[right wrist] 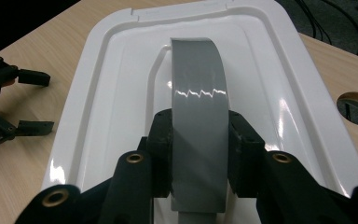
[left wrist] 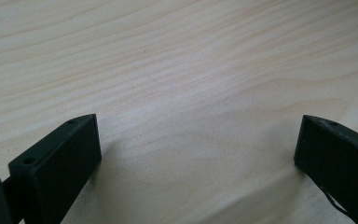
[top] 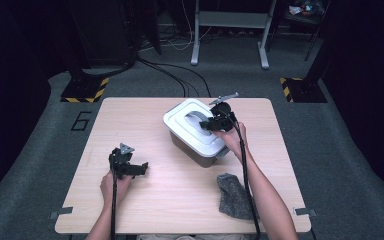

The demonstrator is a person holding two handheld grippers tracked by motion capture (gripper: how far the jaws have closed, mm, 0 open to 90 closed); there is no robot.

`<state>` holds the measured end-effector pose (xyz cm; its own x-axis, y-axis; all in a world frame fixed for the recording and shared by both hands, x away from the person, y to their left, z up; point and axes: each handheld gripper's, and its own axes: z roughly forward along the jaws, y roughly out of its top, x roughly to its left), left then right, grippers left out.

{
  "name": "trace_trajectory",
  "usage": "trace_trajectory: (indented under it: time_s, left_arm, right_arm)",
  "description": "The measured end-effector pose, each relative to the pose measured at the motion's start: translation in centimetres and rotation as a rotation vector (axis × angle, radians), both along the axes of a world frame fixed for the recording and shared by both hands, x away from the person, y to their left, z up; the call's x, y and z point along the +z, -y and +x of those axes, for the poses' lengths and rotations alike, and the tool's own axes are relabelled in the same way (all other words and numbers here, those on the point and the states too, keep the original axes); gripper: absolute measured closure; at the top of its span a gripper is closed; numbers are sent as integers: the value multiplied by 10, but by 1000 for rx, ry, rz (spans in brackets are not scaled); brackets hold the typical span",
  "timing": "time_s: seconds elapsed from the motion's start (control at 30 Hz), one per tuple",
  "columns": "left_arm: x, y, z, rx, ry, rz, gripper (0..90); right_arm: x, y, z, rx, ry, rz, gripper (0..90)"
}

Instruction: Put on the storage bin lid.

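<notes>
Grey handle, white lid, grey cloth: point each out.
grey handle [right wrist: 199, 121], right gripper view, mid strap.
white lid [top: 177, 119], high view, left rim.
grey cloth [top: 233, 196], high view, centre.

A brown plastic storage box [top: 196, 148] is sitting toward the far right of the table, turned at an angle. Its glossy white rectangular lid [right wrist: 116, 74] is lying closed on top, with the grey arched handle [right wrist: 198, 93] standing up along the lid's recessed middle.

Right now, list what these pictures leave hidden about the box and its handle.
- Box contents: covered by the white lid in the high view.
- Grey handle near end: right gripper view, cut off by the bottom edge, flanked by the right gripper.
- Box far side wall: high view, hidden behind the lid.
</notes>
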<state>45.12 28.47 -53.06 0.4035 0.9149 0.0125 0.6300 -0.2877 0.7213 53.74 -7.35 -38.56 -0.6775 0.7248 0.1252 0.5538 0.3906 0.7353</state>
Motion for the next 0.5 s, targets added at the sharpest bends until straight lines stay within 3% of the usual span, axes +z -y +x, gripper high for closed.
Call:
trace_trajectory:
  time_s: [0.13,0.17,0.2,0.23,0.5]
  left_arm:
    - [0,0,0,0,0,-1,1]
    - [0,0,0,0,0,0,1]
    - [0,0,0,0,0,0,1]
    - [0,0,0,0,0,-1,1]
    - [0,0,0,0,0,-1,1]
  right_arm:
    - [0,2,0,9,5,10,588]
    - [1,4,-1,6,-4,19,496]
    - [3,5,-1,5,-15,16,470]
    - [3,8,-1,20,12,14,417]
    - [14,31,-5,-42,55,46,206]
